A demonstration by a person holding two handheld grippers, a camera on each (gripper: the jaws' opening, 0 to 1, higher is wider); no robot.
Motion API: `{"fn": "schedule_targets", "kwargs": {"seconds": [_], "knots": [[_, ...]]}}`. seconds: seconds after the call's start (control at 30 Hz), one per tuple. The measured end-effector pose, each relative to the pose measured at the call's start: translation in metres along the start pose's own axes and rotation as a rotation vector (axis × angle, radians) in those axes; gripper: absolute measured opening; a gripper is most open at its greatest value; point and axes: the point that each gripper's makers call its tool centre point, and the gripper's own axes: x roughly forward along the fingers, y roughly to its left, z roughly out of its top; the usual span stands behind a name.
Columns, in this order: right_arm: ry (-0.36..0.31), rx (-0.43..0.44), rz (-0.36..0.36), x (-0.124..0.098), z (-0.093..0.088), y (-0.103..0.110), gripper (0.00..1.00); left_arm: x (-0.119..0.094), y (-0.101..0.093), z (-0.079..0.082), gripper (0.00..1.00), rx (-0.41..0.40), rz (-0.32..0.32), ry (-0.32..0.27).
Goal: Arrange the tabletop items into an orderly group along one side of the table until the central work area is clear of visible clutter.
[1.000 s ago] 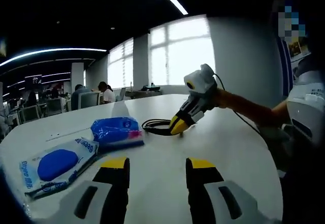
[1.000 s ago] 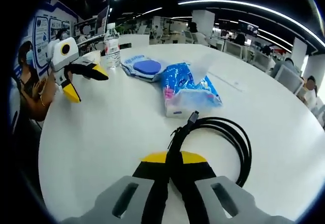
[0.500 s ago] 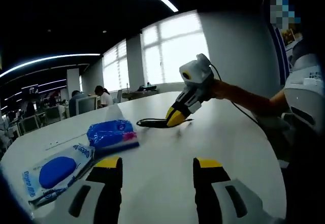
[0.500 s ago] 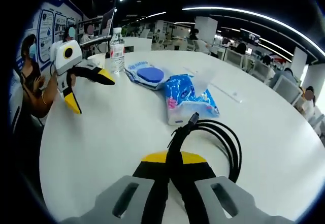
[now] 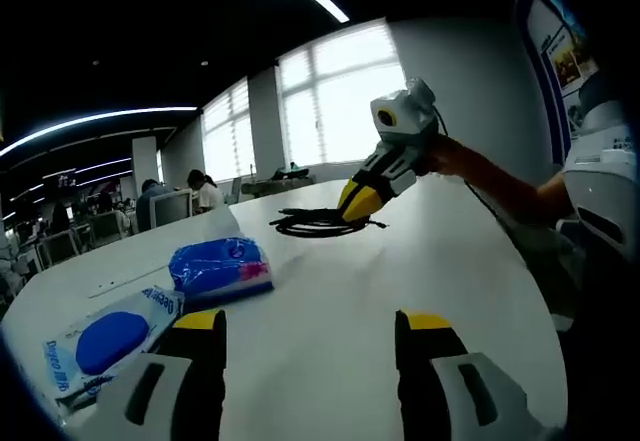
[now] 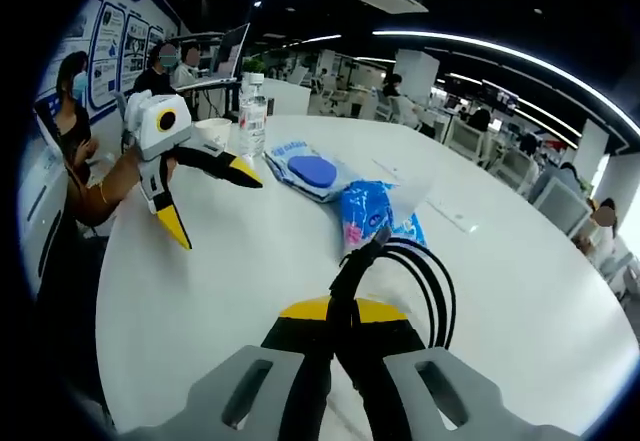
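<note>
The right gripper (image 6: pixel 330 313) is clamping a coiled black cable (image 6: pixel 400 271) between closed jaws and is now holding it raised, with the loops hanging above the white table (image 6: pixel 230 291); a second ago the coil was lying flat on the tabletop. In the left gripper view, that gripper (image 5: pixel 360 201) is carrying the cable (image 5: pixel 318 223) toward the table's far edge, by the windows. The left gripper (image 5: pixel 312 323) is hovering with jaws spread wide and holding nothing. A blue tissue pack (image 5: pixel 222 264) and a wipes pack (image 5: pixel 108 341) are resting near the table's left edge, and a water bottle (image 6: pixel 252 113) is standing at the edge nearest the person. Lifting the cable is starting to clear the centre, but it probably needs setting down beside the packs.
</note>
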Motion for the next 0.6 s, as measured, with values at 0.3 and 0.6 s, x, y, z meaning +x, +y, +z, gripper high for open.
{"fn": "schedule_targets", "kwargs": {"seconds": [0.3,0.6], "knots": [[0.0,-0.053,0.01,-0.018,0.013,0.017,0.04,0.002,-0.003,0.0,0.76,-0.007,-0.008,-0.001],[0.023,-0.099,0.024,-0.025,0.014,0.038,0.04,0.001,-0.006,0.0,0.72,0.003,-0.013,0.005]]}}
